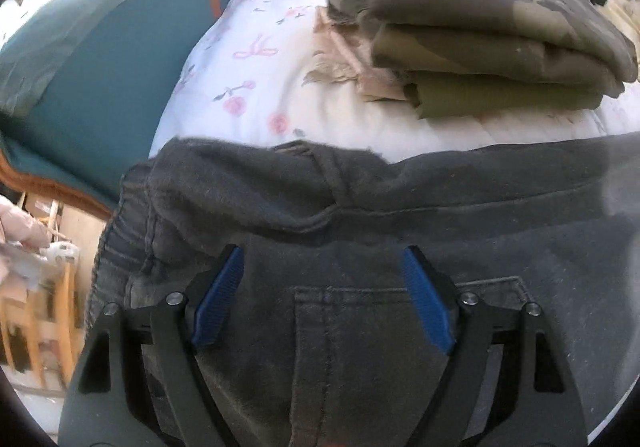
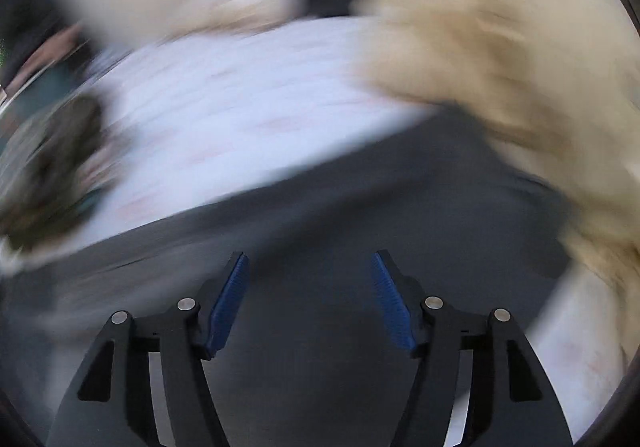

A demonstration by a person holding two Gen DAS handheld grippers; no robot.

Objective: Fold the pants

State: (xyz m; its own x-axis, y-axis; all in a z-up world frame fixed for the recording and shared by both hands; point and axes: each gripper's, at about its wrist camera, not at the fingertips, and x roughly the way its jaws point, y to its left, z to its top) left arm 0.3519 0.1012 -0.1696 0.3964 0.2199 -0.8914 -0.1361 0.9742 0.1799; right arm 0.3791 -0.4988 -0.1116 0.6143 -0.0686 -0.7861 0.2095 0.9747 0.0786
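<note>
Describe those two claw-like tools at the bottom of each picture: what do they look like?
Both look alike. The left gripper and right gripper each have two black, angular plastic fingers with ribbed blue pads inside and round silver pivot pins. No cables or sleeves show.

Ahead of you a white floral bedsheet (image 1: 256,59) covers the bed, with a folded camouflage garment (image 1: 480,27) stacked on it. A teal cushion (image 1: 104,59) sits at its left edge; a blurred cream fabric heap (image 2: 500,59) lies right.
</note>
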